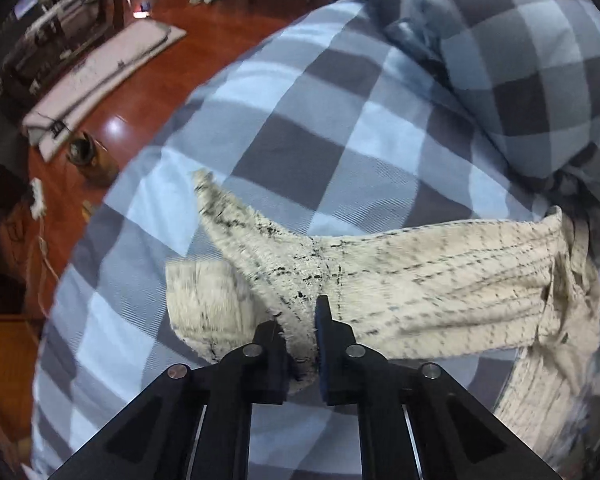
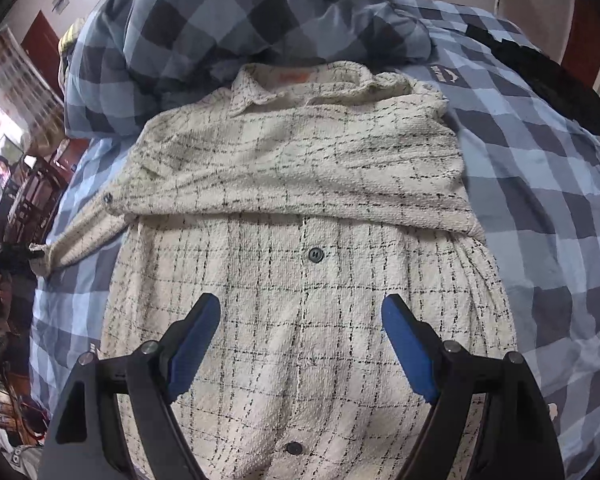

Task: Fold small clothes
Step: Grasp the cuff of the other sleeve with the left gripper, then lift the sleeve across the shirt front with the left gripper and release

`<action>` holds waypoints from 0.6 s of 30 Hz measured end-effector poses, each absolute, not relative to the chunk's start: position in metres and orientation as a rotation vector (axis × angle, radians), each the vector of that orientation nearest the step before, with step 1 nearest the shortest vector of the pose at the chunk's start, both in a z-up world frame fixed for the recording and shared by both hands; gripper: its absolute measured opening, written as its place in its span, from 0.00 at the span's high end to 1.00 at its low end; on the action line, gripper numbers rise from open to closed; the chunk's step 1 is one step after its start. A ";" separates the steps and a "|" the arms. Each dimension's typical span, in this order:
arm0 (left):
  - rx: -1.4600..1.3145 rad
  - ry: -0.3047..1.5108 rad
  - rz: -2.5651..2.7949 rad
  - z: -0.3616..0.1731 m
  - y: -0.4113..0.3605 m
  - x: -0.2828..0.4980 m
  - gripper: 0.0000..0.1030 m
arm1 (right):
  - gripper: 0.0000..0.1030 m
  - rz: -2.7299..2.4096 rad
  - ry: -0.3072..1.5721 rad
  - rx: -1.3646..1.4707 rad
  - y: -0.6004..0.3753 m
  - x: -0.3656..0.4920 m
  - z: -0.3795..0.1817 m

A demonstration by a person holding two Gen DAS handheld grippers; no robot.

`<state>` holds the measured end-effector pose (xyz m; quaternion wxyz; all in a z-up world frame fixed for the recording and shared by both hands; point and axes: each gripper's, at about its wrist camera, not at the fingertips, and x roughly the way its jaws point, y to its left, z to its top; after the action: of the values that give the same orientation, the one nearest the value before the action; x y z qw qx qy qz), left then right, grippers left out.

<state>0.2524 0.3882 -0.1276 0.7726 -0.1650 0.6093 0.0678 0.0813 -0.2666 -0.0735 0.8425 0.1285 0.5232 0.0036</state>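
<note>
The cream checked shirt (image 2: pixel 300 280) lay front-up on the bed (image 2: pixel 540 200), collar toward the heaped duvet (image 2: pixel 240 12), one sleeve already folded across its chest. It looked a soft, nubbly, fairly light weave, likely to sag and drag rather than hold a crease, so a hold at a cuff or hem edge seemed best. The left gripper (image 1: pixel 302 320) was clamped on the sleeve (image 1: pixel 440 280) out beside the shirt's body, cloth bunched between its fingers (image 1: pixel 323 320). The right gripper (image 2: pixel 302 320) hovered over the shirt's lower front, spread wide and empty. The hem fell outside the view, and motion blur smeared the cuff.
</note>
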 end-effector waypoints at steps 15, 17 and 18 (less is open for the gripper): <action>-0.186 1.243 0.063 0.039 0.215 0.255 0.93 | 0.22 0.012 0.968 0.427 -0.305 0.067 -0.038; -0.157 1.239 0.024 0.051 0.178 0.257 0.93 | 0.22 -0.001 0.951 0.448 -0.314 0.065 -0.035; -0.132 1.232 -0.007 0.060 0.149 0.259 0.93 | 0.22 -0.005 0.944 0.456 -0.317 0.064 -0.034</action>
<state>0.2593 0.1489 0.0599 0.8141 -0.0620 0.5773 -0.0032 0.0642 -0.3175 -0.0344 0.8657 0.2176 0.4508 -0.0025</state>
